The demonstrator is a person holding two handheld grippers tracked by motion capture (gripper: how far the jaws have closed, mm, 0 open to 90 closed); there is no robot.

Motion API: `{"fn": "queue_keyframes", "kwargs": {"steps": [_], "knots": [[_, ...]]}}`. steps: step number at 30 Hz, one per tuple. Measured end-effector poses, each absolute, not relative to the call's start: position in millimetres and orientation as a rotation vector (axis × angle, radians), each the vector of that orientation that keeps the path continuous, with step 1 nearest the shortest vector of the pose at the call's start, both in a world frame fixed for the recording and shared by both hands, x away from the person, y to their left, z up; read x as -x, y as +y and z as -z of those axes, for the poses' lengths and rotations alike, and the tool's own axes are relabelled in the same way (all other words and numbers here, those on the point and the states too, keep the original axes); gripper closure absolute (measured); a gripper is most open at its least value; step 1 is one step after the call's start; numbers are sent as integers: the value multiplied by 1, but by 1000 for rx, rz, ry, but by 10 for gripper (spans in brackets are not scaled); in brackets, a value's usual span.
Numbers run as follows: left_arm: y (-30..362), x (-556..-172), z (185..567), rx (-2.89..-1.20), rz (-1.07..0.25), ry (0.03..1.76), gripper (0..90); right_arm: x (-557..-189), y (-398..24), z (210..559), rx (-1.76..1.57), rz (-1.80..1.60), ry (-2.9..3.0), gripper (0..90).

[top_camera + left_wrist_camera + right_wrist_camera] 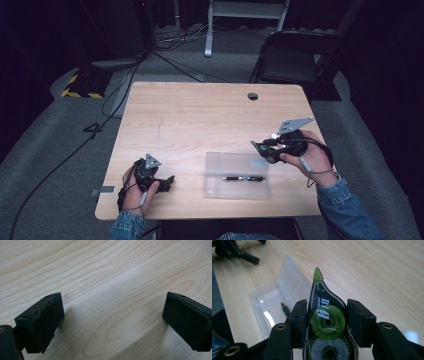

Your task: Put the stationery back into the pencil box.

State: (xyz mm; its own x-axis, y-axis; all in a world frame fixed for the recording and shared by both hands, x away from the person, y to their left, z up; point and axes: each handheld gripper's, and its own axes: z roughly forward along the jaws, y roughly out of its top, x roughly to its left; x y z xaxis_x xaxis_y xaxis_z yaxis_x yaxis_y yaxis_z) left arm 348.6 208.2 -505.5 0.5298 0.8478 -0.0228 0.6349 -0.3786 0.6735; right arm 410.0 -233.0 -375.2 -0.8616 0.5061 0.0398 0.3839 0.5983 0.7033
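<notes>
While the left tool (pixel 112 322) gapes wide and empty, the right tool (pixel 327 322) clamps a correction-tape dispenser (pixel 325 322) lettered "Big".

The correction tape dispenser (pixel 327 322) clamped between the fingers (pixel 298 320) carries white lettering that reads "Big", running lengthwise just ahead of its green wheel. A line of smaller print beside that word is too fine to make out.

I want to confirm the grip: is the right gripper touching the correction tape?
Touching. In the right gripper view, the right gripper has both jaws pressed against the sides of the correction tape.
</notes>
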Motion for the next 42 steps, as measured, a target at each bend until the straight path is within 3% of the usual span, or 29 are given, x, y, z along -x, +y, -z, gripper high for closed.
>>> {"fn": "queue_keyframes", "kwargs": {"steps": [42], "knots": [[208, -349, 506, -2137, -435, 1197, 42, -382, -190, 433, -448, -912, 2971, 531]]}}
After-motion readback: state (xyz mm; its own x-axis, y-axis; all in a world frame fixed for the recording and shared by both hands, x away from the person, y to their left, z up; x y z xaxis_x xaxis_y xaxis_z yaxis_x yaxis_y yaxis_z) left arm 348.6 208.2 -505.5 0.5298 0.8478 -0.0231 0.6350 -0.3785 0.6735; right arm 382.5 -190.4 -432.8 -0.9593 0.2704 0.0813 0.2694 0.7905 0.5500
